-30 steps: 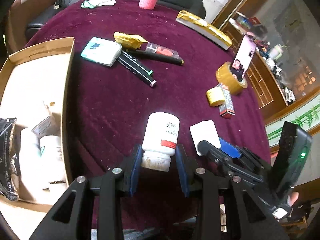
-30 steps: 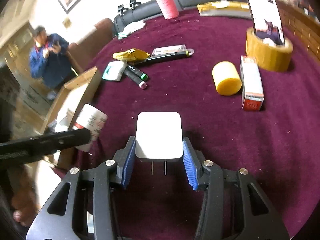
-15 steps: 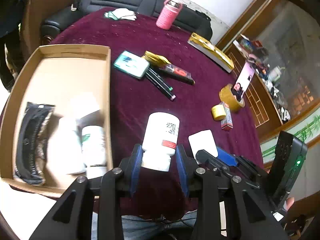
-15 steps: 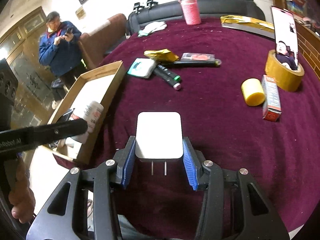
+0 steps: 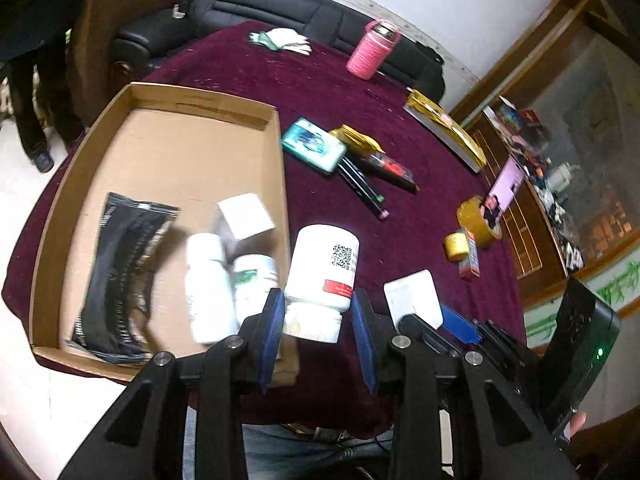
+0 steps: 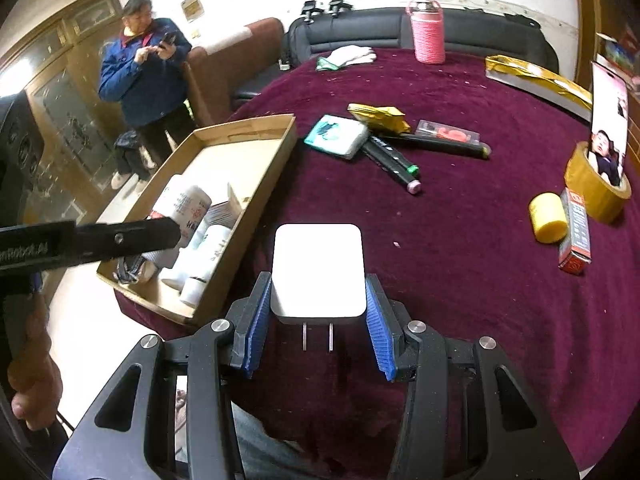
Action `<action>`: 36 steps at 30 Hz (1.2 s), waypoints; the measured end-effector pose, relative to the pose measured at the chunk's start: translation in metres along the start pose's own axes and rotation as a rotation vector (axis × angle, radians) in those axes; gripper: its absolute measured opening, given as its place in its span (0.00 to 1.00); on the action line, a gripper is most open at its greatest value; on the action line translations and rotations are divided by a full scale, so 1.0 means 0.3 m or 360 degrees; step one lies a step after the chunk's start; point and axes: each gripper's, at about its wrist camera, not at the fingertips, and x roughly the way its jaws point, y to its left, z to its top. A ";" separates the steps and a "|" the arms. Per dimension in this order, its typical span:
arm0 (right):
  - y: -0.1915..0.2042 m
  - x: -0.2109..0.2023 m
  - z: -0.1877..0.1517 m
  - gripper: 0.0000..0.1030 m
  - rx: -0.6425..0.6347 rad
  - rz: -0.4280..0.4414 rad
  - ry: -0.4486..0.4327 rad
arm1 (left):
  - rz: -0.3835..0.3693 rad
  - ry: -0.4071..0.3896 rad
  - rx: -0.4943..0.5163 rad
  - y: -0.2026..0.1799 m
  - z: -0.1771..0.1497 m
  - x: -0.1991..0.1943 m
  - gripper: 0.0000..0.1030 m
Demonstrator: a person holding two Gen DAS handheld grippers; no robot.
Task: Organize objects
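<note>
My left gripper (image 5: 318,330) is shut on a white pill bottle (image 5: 324,268) with a QR code and red label, held above the right edge of the cardboard box (image 5: 160,96). The box holds a black pouch (image 5: 124,272), two white bottles (image 5: 208,284) and a small white box (image 5: 246,216). My right gripper (image 6: 318,328) is shut on a white plug charger (image 6: 318,270), prongs toward me, held above the maroon tablecloth (image 6: 460,240) just right of the box (image 6: 256,196). The left gripper's bottle also shows in the right wrist view (image 6: 184,208).
On the cloth lie a teal tissue pack (image 6: 338,136), black markers (image 6: 394,162), a gold packet (image 6: 376,114), a yellow roll (image 6: 548,218), a red-white carton (image 6: 576,230), a tape roll with a phone (image 6: 598,184), a pink bottle (image 6: 428,32) and gloves (image 6: 350,56). A person (image 6: 148,76) stands at far left.
Both grippers have risen and pulled back from the table with their objects. My left gripper has carried the bottle leftward to the box's right edge; more of the box shows now.
</note>
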 end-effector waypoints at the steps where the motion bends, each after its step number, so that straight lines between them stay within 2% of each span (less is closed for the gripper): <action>1: 0.008 0.000 0.003 0.43 -0.0008 0.0004 -0.0003 | 0.0002 -0.0004 -0.0010 0.009 0.005 -0.004 0.33; 4: 0.033 -0.002 0.022 0.43 -0.0048 0.0025 -0.0029 | 0.0037 -0.0030 -0.0051 0.048 0.032 -0.015 0.33; 7: 0.053 0.006 0.046 0.43 -0.0065 0.0047 -0.0042 | 0.0000 -0.0021 -0.0101 0.086 0.065 -0.016 0.33; 14: 0.090 0.058 0.118 0.43 -0.0113 0.0103 -0.0037 | 0.0086 -0.0045 -0.0176 0.164 0.149 0.009 0.33; 24: 0.128 0.171 0.245 0.43 -0.0140 0.0171 -0.0029 | 0.0183 0.0018 -0.0248 0.259 0.227 0.119 0.33; 28: 0.141 0.224 0.301 0.44 -0.0148 0.0187 -0.0018 | 0.0199 0.0091 -0.0253 0.284 0.235 0.176 0.33; 36: 0.217 0.388 0.381 0.44 -0.0231 0.0207 0.0086 | 0.0266 0.0135 -0.0296 0.344 0.235 0.198 0.33</action>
